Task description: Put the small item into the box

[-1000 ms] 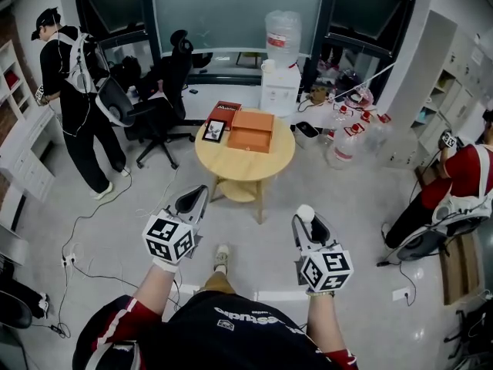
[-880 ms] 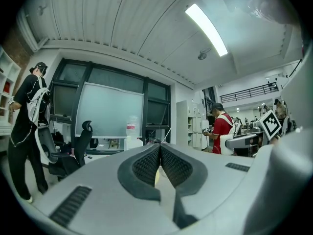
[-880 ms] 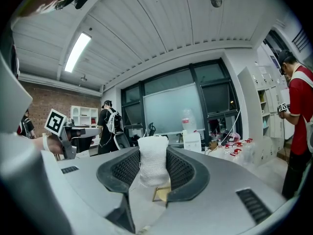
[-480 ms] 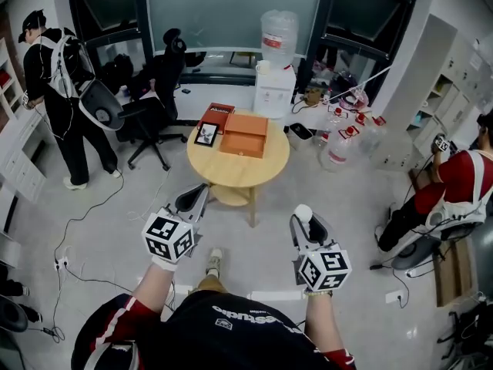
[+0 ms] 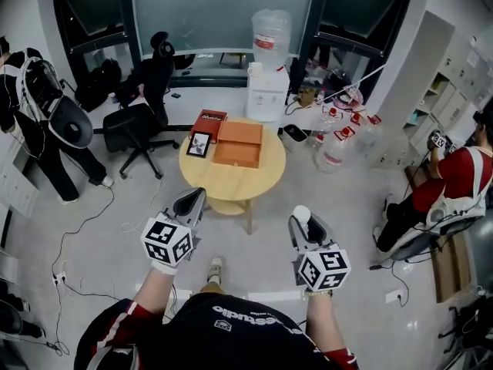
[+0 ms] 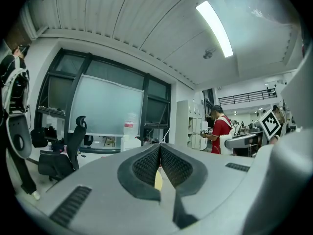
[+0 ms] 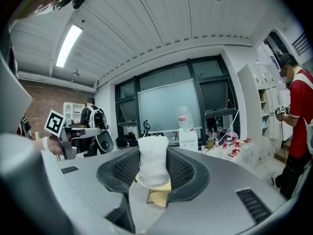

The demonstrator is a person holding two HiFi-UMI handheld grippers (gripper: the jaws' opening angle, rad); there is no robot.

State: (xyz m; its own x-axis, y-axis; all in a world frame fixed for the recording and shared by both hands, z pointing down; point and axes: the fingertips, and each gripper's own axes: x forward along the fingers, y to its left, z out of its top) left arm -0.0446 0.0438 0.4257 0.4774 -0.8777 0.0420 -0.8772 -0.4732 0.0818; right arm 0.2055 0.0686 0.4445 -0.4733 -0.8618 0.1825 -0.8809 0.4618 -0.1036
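Observation:
An orange box (image 5: 238,143) lies on a round wooden table (image 5: 231,180) ahead of me, its lid flat. My right gripper (image 5: 302,217) hangs well short of the table and is shut on a small white mesh-wrapped item (image 5: 301,213), which stands upright between the pads (image 7: 153,161). My left gripper (image 5: 192,201) is level with it on the left; in the left gripper view its jaws (image 6: 159,161) are pressed together with nothing between them. Both grippers are over the floor in front of the table.
A dark red box (image 5: 208,119) and a small framed picture (image 5: 199,143) lie beside the orange box. Behind the table stand a water dispenser (image 5: 267,91), an office chair (image 5: 139,122) and water jugs (image 5: 339,141). One person stands at the left (image 5: 38,114), another at the right (image 5: 454,183). Cables (image 5: 77,245) trail over the floor.
The table and box have shifted left in the head view. The person at the left has walked further left. Both grippers keep their places and their grip.

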